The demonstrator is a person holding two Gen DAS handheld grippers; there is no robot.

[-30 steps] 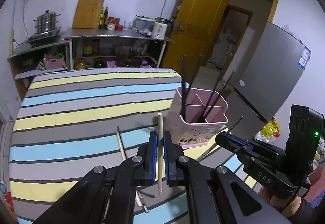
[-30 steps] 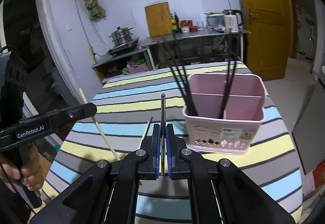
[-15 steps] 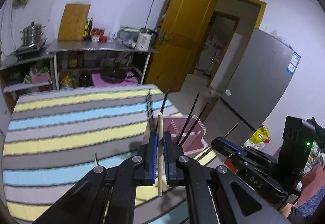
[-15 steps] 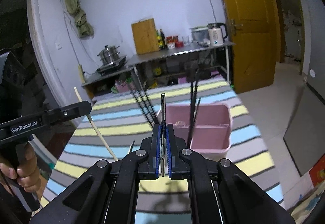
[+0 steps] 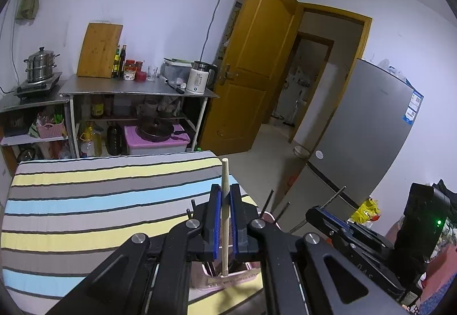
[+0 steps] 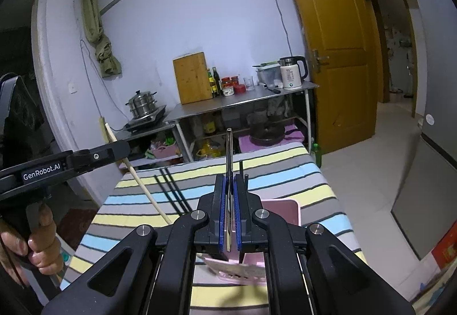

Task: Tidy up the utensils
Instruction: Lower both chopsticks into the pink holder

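Both our grippers have risen above the pink plastic holder, left fingers clamping a round wooden chopstick, right fingers pinching a thin metal utensil.

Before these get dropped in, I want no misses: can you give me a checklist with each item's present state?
1. Left claw shut on the pale wooden chopstick: ok.
2. Right claw shut on the thin metal utensil: ok.
3. Pink plastic utensil holder below both claws: ok.
4. Wooden chopstick's lower tip over the holder's opening: ok.
5. Free compartment for each: cannot tell.
6. Black chopsticks clear of the drop path: cannot tell.
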